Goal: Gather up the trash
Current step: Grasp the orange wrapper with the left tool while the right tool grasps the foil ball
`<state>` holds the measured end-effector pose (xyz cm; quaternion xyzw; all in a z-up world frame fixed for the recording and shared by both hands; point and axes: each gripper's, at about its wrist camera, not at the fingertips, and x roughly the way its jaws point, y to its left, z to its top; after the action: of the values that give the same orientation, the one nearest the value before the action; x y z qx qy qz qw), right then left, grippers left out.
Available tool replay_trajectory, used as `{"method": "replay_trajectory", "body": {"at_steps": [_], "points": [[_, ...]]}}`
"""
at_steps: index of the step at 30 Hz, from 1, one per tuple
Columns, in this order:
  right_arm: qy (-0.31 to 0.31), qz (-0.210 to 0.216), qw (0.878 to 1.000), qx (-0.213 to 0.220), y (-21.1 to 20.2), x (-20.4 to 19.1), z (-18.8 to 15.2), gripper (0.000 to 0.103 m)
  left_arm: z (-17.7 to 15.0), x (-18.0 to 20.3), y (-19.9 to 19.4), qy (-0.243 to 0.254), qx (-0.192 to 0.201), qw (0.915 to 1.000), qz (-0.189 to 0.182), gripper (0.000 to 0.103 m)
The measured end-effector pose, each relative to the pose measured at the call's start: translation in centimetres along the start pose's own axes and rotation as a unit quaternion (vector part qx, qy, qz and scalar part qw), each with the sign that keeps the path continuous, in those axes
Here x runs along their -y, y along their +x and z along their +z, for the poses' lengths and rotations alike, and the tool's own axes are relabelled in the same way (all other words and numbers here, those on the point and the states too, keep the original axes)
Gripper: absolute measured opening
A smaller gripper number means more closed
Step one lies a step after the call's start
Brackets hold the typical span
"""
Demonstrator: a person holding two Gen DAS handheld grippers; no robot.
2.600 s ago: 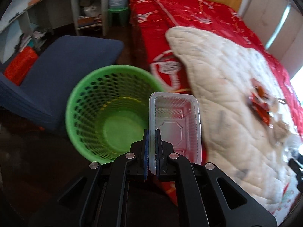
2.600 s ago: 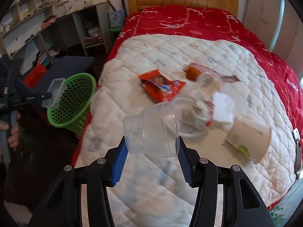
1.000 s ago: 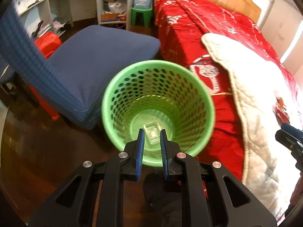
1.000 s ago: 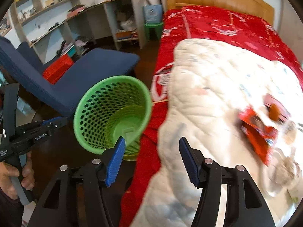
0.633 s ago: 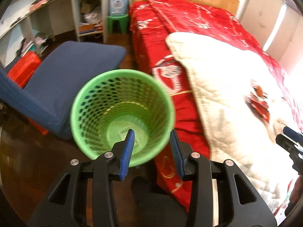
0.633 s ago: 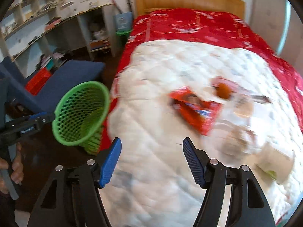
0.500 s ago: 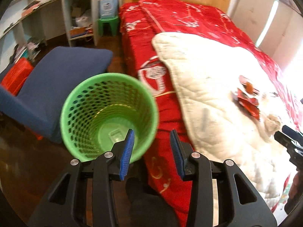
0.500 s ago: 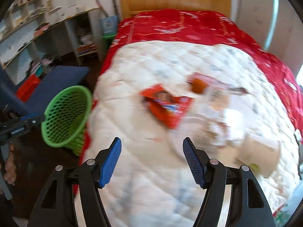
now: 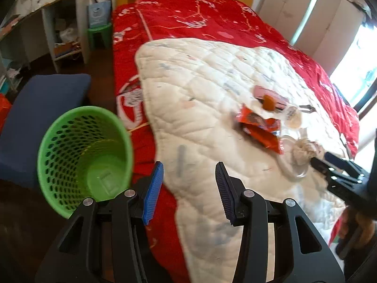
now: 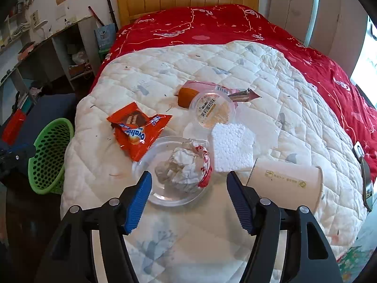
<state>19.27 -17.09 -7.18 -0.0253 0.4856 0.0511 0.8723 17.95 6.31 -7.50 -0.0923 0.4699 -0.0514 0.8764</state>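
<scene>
The green basket (image 9: 82,160) stands on the floor beside the bed, a clear tray (image 9: 106,181) lying at its bottom. My left gripper (image 9: 188,167) hangs over the bed's edge to the right of it, jaws opening, nothing between them. My right gripper (image 10: 188,175) is open just above a clear lid holding crumpled paper (image 10: 181,167) on the white quilt (image 10: 165,75). Around it lie an orange wrapper (image 10: 136,129), a jelly cup (image 10: 212,110), a foam block (image 10: 232,146) and a tipped paper cup (image 10: 285,184).
A blue chair (image 9: 42,108) stands behind the basket, with shelves (image 9: 63,35) along the wall. A pink wrapper (image 10: 235,93) and a small orange item (image 10: 186,96) lie farther back. A dark flat device (image 10: 364,172) rests at the bed's right edge.
The left gripper let the clear tray fall into the basket, widened its jaws and swung right toward the bed. The right gripper, empty, swung from the basket to above the trash pile.
</scene>
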Motion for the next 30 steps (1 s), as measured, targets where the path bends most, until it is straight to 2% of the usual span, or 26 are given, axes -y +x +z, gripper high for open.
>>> {"method": "replay_trajectory", "body": {"at_steps": [6, 11, 13, 16, 20, 22, 23, 24, 30], "points": [[-0.002, 0.004, 1.0, -0.009, 1.5, 0.0, 0.3, 0.057, 1.4, 2.7, 1.9, 0.002, -0.019, 0.9996, -0.021, 0.046], [-0.004, 0.003, 1.0, -0.014, 2.3, 0.1, 0.3, 0.044, 2.6, 4.9, 4.2, -0.004, -0.041, 0.998, -0.048, 0.046], [-0.002, 0.014, 1.0, -0.014, 2.3, 0.3, 0.2, 0.044, 2.9, 5.8, 5.1, -0.003, -0.049, 0.9973, -0.054, 0.046], [-0.013, 0.016, 1.0, -0.001, 1.7, 0.2, 0.1, 0.055, 3.5, 6.8, 6.3, -0.008, -0.059, 0.9961, -0.065, 0.046], [-0.009, 0.021, 1.0, 0.002, 1.9, 0.4, 0.3, 0.055, 4.2, 7.4, 8.1, -0.032, -0.079, 0.9934, -0.077, 0.046], [-0.004, 0.022, 1.0, 0.001, 2.2, 0.6, 0.4, 0.052, 4.4, 7.4, 8.8, -0.044, -0.085, 0.992, -0.081, 0.046], [0.002, 0.028, 1.0, 0.0, 2.4, 0.8, 0.4, 0.045, 4.6, 7.3, 9.0, -0.048, -0.086, 0.9918, -0.081, 0.046], [0.005, 0.035, 0.999, 0.0, 2.4, 0.9, 0.4, 0.043, 4.8, 7.2, 9.2, -0.056, -0.086, 0.9914, -0.082, 0.046], [0.002, 0.042, 0.999, 0.013, 1.5, 0.6, 0.4, 0.04, 6.0, 6.4, 10.8, -0.083, -0.094, 0.9894, -0.074, 0.046]]}}
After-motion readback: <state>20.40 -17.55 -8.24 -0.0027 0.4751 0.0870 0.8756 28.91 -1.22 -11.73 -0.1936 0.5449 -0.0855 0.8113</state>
